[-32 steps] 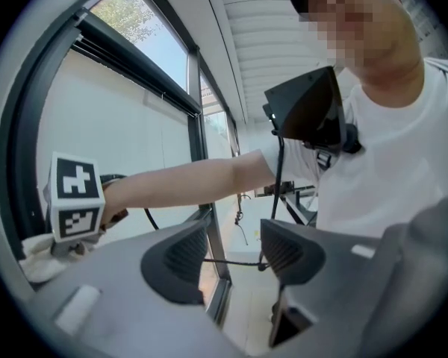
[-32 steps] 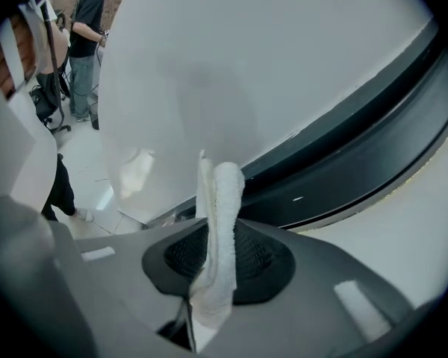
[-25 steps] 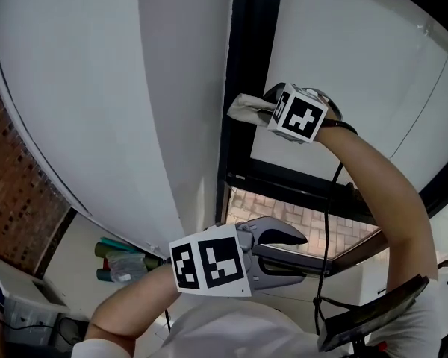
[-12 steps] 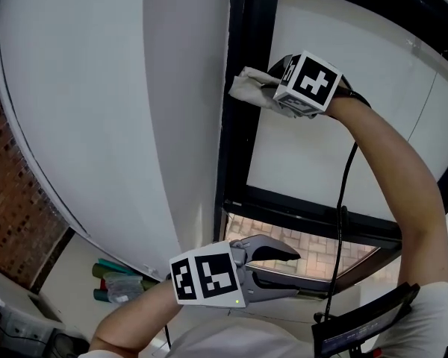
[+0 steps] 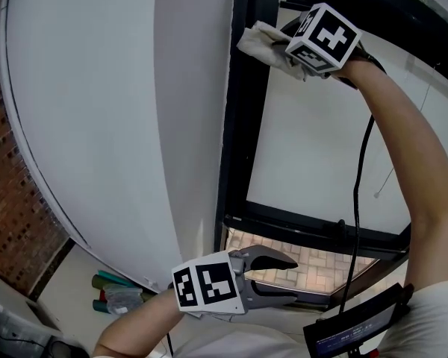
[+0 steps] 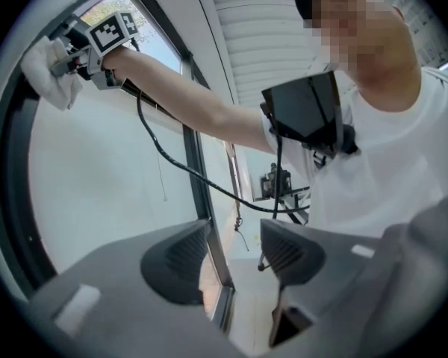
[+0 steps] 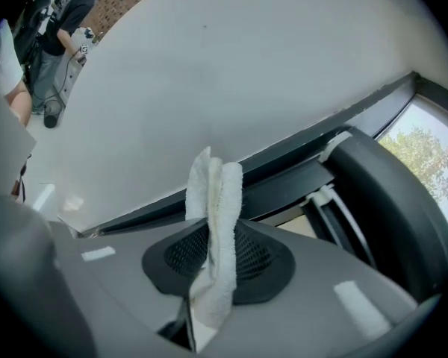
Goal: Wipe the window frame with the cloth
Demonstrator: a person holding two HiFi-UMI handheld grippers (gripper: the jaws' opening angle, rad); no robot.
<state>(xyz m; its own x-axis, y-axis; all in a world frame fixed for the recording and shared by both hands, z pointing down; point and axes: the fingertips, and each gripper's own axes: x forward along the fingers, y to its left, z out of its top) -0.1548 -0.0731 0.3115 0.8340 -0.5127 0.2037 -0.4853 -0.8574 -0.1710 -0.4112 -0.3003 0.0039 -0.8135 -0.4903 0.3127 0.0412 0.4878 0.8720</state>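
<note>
Right gripper (image 5: 281,40): raised high at the top of the head view, jaws clamped together on the cloth (image 5: 260,39) and on nothing else.
Cloth: white and nubbly. In the right gripper view a folded strip stands up from between the jaws. In the head view its bunched end lies against the window frame (image 5: 239,125), near the upper corner.
Window frame: black. Its upright bar runs down just beside the white wall (image 5: 97,110), and a cross bar meets it lower down.
Left gripper (image 5: 290,279): low, close to the person's body, jaws a moderate way apart with nothing between them – only the frame's bar and pale floor show through the gap in its own view.
Head view alone: both grippers together, each with its marker cube (image 5: 327,34), a brick wall (image 5: 15,200) at the left edge, and a small cluster of containers (image 5: 116,286) on the floor.
Left gripper view alone: the person's white-shirted torso (image 6: 388,148) with a dark flat device (image 6: 302,110) at the chest, and the right gripper seen from below, the cloth bulging beside it.
Right gripper view alone: green trees (image 7: 425,155) past the frame, and a bystander (image 7: 67,6) in a dark top far off.
Cable (image 5: 356,200): black, hanging along the raised arm; it shows in the head and left gripper views.
Counts: two grippers, two marker cubes, one cloth, one window frame, one cable.
</note>
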